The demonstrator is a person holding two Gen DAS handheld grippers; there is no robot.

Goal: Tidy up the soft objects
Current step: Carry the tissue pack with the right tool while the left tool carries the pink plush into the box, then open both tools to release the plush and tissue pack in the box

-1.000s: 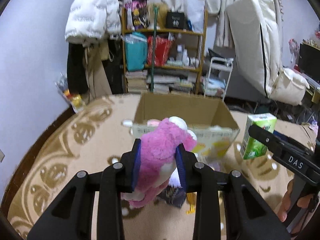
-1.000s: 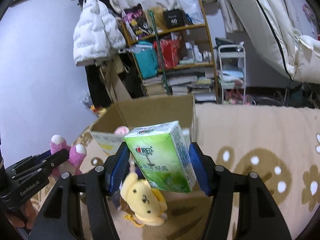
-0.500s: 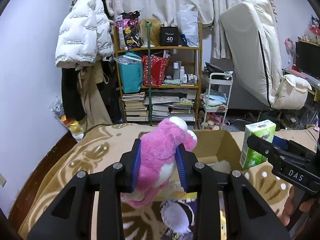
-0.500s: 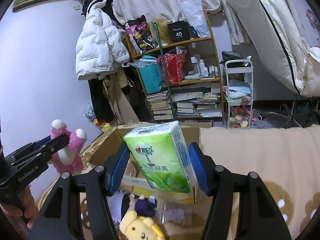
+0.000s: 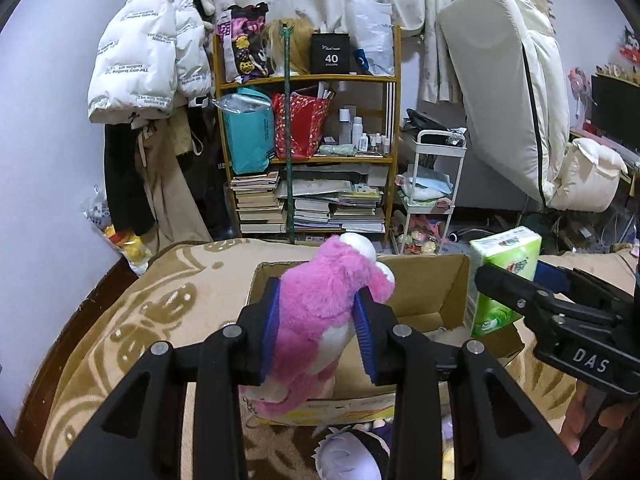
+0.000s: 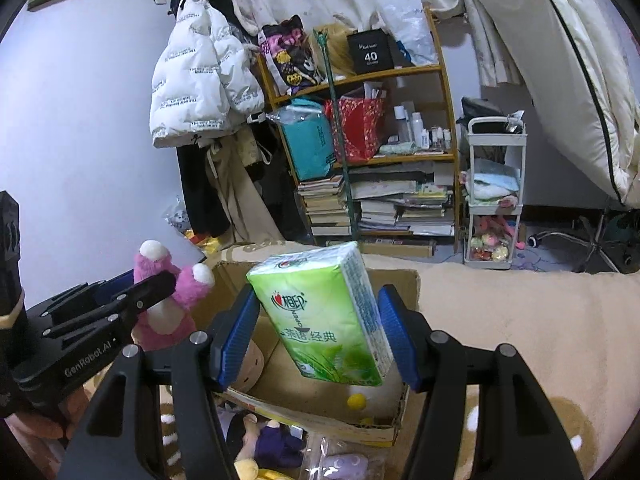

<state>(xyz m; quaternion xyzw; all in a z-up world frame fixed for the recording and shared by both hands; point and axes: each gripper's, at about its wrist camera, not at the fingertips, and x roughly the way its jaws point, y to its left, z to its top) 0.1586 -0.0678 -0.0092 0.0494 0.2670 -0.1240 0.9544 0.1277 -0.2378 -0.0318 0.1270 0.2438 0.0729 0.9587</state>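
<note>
Two held items, patterned rug (image 5: 132, 320), cluttered shelf (image 5: 308, 152)

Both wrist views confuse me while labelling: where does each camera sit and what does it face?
Left wrist: behind the left gripper, facing the cardboard box and bookshelf; its fingers clamp the pink plush.
Right wrist: behind the right gripper, facing the same way; its fingers grip the green tissue pack.
Shared: box, bookshelf, both held items, each other's gripper.

wall lilac (image 5: 48, 128) | wood shelf (image 5: 308, 80) w/ books | beige rug (image 5: 132, 320)
</note>
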